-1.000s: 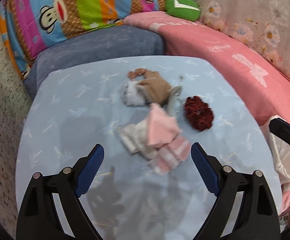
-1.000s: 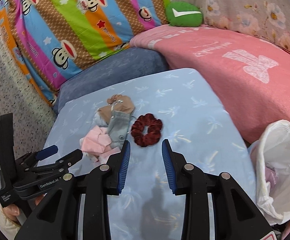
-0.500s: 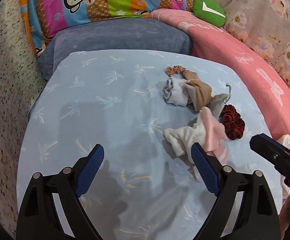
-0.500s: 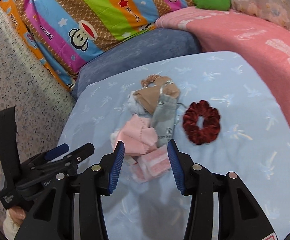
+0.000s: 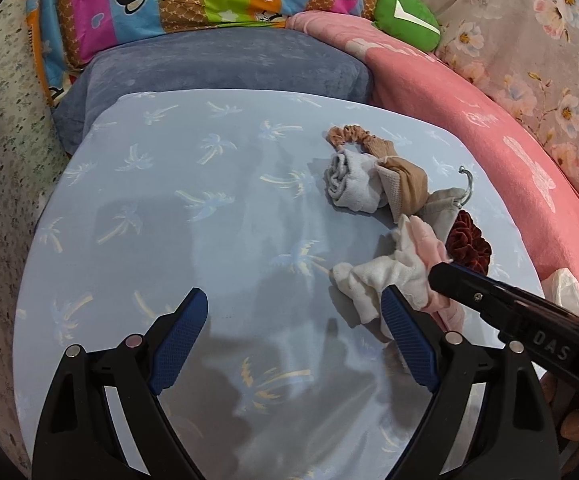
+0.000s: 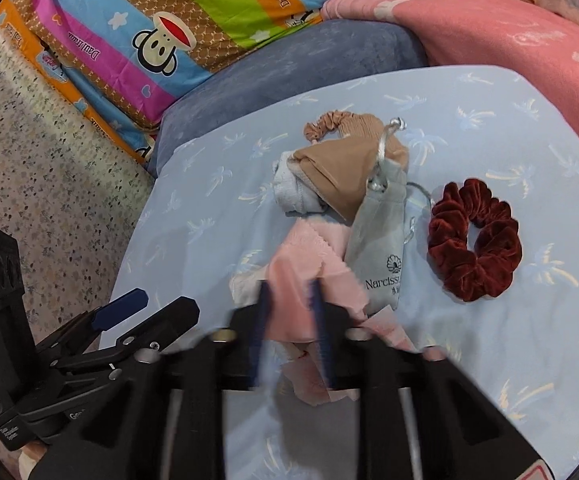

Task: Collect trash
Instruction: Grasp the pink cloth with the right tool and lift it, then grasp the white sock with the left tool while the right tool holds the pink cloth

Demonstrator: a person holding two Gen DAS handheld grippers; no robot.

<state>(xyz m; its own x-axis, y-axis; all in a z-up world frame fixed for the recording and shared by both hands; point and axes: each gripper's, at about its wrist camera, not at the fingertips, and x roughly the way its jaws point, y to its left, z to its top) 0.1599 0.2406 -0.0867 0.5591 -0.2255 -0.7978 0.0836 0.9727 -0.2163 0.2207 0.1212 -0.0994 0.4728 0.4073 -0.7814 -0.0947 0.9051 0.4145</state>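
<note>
A pale blue sheet (image 5: 169, 240) printed with palm trees covers the cushion, backed by a striped monkey-print pillow (image 6: 169, 20), a grey-blue cushion (image 5: 229, 64) and a pink blanket (image 5: 469, 120). Near the sheet's right side lies a small heap of soft items: a pink cloth (image 6: 309, 264), a white cloth (image 5: 377, 276), a grey pouch (image 6: 381, 240), a tan stocking (image 6: 337, 176), a rolled grey sock (image 5: 349, 184) and a dark red scrunchie (image 6: 475, 240) just beside the pouch. The right gripper (image 6: 291, 304), motion-blurred, has just been closing, its jaws clamped on the pink cloth at the near edge of the heap. The left gripper (image 5: 293, 320) hovers over bare sheet with its jaws wide apart, nothing between them, its right finger just beside the white cloth.
</note>
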